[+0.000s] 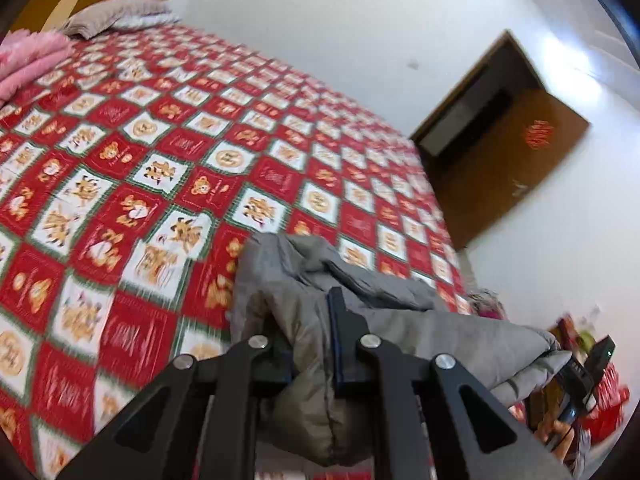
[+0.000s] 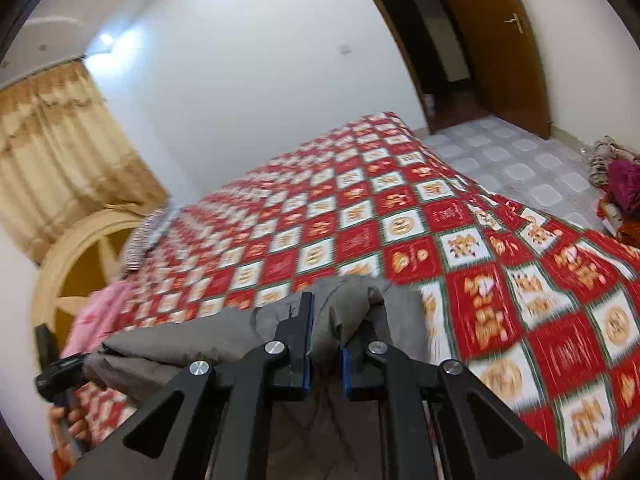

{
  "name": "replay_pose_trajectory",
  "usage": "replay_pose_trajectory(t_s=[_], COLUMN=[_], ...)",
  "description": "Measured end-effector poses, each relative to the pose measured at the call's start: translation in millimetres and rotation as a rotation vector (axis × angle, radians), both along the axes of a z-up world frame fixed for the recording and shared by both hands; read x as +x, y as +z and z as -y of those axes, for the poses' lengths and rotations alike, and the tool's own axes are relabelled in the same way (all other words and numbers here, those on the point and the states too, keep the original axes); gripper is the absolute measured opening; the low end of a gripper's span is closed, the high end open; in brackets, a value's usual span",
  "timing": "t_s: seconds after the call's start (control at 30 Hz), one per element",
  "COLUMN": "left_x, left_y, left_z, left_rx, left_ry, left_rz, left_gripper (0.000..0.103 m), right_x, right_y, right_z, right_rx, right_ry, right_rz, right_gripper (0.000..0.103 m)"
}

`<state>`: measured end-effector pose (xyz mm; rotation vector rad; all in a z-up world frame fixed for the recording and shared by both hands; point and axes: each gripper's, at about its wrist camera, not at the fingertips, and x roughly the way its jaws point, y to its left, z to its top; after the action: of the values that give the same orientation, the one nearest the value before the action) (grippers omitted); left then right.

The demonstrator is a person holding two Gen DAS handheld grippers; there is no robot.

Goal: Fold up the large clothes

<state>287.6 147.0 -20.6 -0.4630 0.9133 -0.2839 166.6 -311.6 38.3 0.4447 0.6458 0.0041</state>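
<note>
Fingers [image 1: 312,332] of left gripper clenched on grey padded jacket [image 1: 400,320]; right fingers [image 2: 326,340] likewise pinching a bunched fold. Held between both, lifted over near edge of bed [image 2: 400,220]. Probably soft, bulky, light, slippery; best gripped at seams or hem. No readable writing.

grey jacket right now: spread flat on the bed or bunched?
Bunched, not flat. The grey jacket hangs in thick folds between the left tool and right tool, both shut on it, above the bedspread.
</note>
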Motion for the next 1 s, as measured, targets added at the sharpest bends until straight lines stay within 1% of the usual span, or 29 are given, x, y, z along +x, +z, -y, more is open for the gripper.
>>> replay_pose_trajectory(t_s=[0.03, 0.13, 0.2, 0.27, 0.33, 0.43, 0.5, 0.57, 0.63, 0.67, 0.7, 0.73, 0.77, 0.8, 0.83, 0.87, 0.9, 0.93, 0.97, 1.0], left_x=[16.2, 53.9, 70.7, 82.4, 91.1, 94.2, 91.5, 89.0, 87.0, 85.5, 82.7, 77.6, 72.6, 64.2, 52.5, 47.3, 42.0, 35.9, 31.2, 25.3], left_y=[-12.1, -43.6, -62.8, -81.0, -101.3, -118.0, -128.3, -135.6, -140.0, -139.5, -136.3, -128.5, -120.2, -105.8, -85.8, -70.6, -55.7, -39.7, -28.2, -11.8], left_z=[5.8, 18.7, 24.0, 25.3, 25.6, 25.1, 19.6, 11.8, -4.8, -12.3, -21.7, -32.3, -39.1, -49.1, -61.1, -67.4, -74.1, -79.6, -80.7, -78.1], left_rx=[0.027, 0.079, 0.096, 0.108, 0.09, 0.012, -0.082, -0.174, -0.315, -0.376, -0.434, -0.474, -0.474, -0.433, -0.373, -0.346, -0.332, -0.308, -0.269, -0.192], left_ry=[0.02, 0.059, 0.087, 0.116, 0.123, 0.102, 0.083, 0.075, 0.073, 0.078, 0.086, 0.103, 0.131, 0.189, 0.256, 0.27, 0.264, 0.263, 0.273, 0.279], left_rz=[-0.023, -0.068, -0.094, -0.126, -0.151, -0.138, -0.11, -0.095, -0.114, -0.134, -0.15, -0.153, -0.145, -0.129, -0.092, -0.067, -0.051, -0.044, -0.039, -0.026], left_gripper=[0.015, 0.015, 0.017, 0.021, 0.023, 0.025, 0.026, 0.028, 0.032, 0.04, 0.054, 0.063, 0.086, 0.103, 0.103, 0.103, 0.103, 0.103, 0.103, 0.103], right_x=[25.8, 78.6, 103.2, 117.2, 129.2, 136.9, 138.0, 138.2, 140.1, 140.1, 140.4, 141.4, 142.3, 145.1, 147.5, 147.3, 141.5, 128.3, 119.1, 104.9], right_y=[-15.1, -56.0, -82.1, -104.7, -129.5, -154.3, -165.9, -170.5, -174.6, -175.6, -176.9, -177.4, -176.6, -173.2, -166.7, -159.6, -146.4, -123.8, -109.1, -84.3], right_z=[0.0, 0.3, -2.1, -5.2, -9.2, -15.4, -18.6, -18.5, -11.8, -10.3, -6.6, -5.4, -7.2, -10.0, -13.5, -15.3, -15.3, -12.8, -11.5, -11.1], right_rx=[-0.013, -0.021, -0.053, -0.074, -0.114, -0.184, -0.213, -0.215, -0.18, -0.163, -0.14, -0.13, -0.136, -0.163, -0.195, -0.206, -0.202, -0.183, -0.176, -0.18], right_ry=[-0.02, -0.059, -0.091, -0.115, -0.142, -0.157, -0.162, -0.163, -0.156, -0.154, -0.15, -0.149, -0.145, -0.129, -0.102, -0.087, -0.079, -0.077, -0.078, -0.081], right_rz=[-0.023, -0.062, -0.079, -0.086, -0.097, -0.105, -0.112, -0.109, -0.119, -0.123, -0.126, -0.132, -0.14, -0.167, -0.192, -0.194, -0.166, -0.1, -0.061, 0.002], right_gripper=[0.01, 0.01, 0.01, 0.01, 0.01, 0.013, 0.013, 0.014, 0.015, 0.015, 0.016, 0.016, 0.017, 0.017, 0.018, 0.019, 0.024, 0.036, 0.043, 0.058])
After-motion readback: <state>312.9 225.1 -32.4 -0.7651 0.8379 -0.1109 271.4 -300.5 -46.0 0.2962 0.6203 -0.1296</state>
